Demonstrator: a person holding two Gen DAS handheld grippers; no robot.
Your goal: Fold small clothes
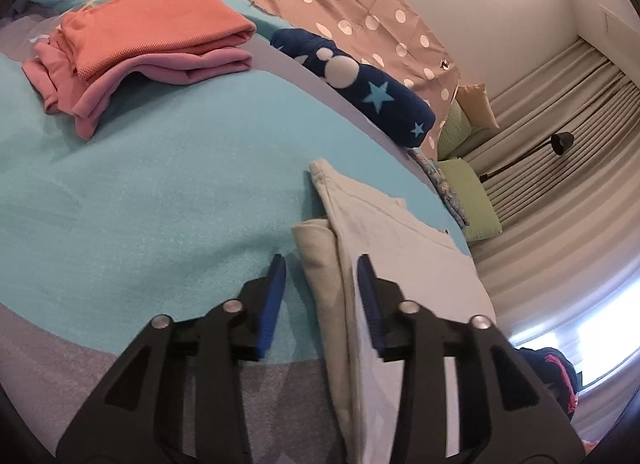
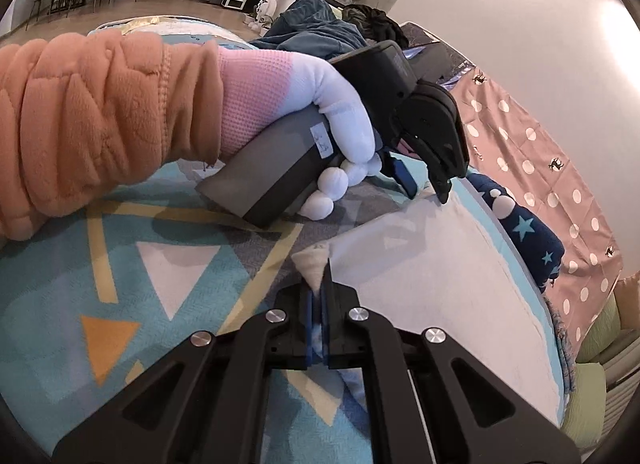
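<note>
A white garment [image 1: 384, 248] lies partly folded on the turquoise bedspread [image 1: 160, 192]. My left gripper [image 1: 322, 268] is open, its blue pads on either side of the garment's folded left edge. In the right wrist view the same garment [image 2: 440, 284] spreads flat to the right. My right gripper [image 2: 319, 296] is shut on a corner of the white garment [image 2: 314, 264], which sticks up between the pads. The other gripper [image 2: 428, 180], held by a white-gloved hand [image 2: 340, 120], sits open at the garment's far edge.
A folded orange and pink pile [image 1: 152, 48] lies at the far left of the bed. A rolled navy star blanket [image 1: 360, 88] and a dotted tan sheet [image 1: 360, 4] lie beyond. Green cushions [image 1: 468, 196], curtains and a lamp [image 1: 560, 142] are to the right.
</note>
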